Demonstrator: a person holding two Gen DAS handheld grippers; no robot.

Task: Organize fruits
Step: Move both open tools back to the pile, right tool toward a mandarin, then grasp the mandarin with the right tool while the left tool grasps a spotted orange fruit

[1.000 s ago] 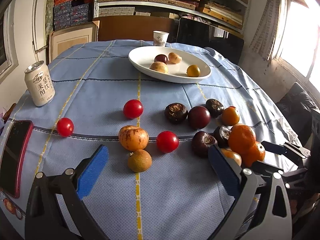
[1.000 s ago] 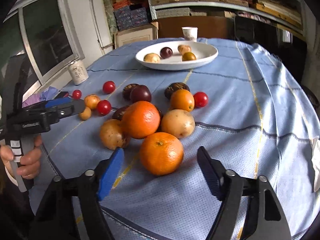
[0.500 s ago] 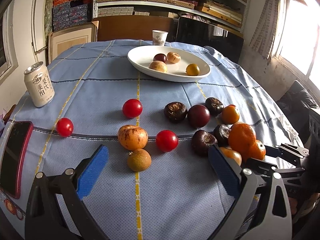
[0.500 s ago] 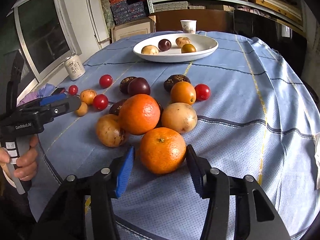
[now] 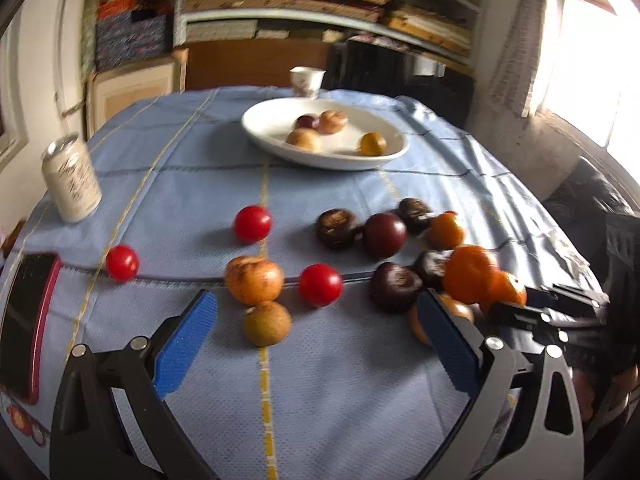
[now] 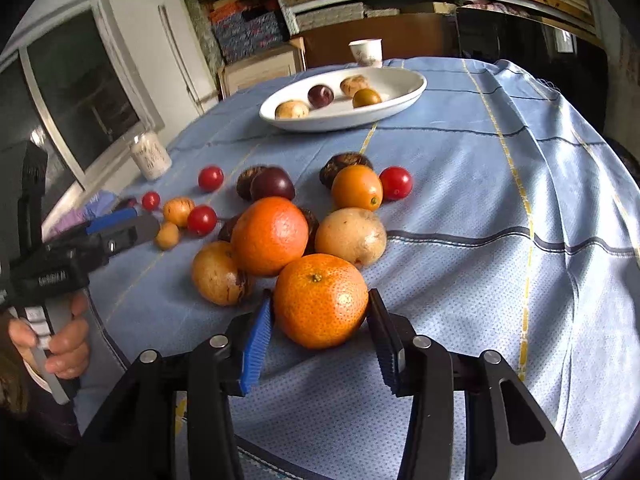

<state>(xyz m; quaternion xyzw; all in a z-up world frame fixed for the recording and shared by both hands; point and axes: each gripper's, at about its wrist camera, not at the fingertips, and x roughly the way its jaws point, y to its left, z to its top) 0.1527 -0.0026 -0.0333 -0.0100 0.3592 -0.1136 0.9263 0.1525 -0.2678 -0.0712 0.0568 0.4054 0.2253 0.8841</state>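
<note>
Loose fruit lies in a cluster on the near part of the blue cloth: a big orange (image 6: 320, 300) nearest, stem end up, touching a second orange (image 6: 269, 236) and a pale brown fruit (image 6: 351, 236) just behind it. Small red tomatoes (image 5: 253, 223) and dark purple fruits (image 5: 385, 235) lie scattered to the left and behind. Far back, a white oval plate (image 6: 404, 94) holds four small fruits.

Can (image 5: 72, 178), left of the white plate (image 5: 280, 148): dark print, too blurred to read. Paper cup (image 6: 366, 53) behind the plate: faint mark, unreadable. Left gripper (image 6: 120, 226) body, left of the plate: small white lettering, illegible.
</note>
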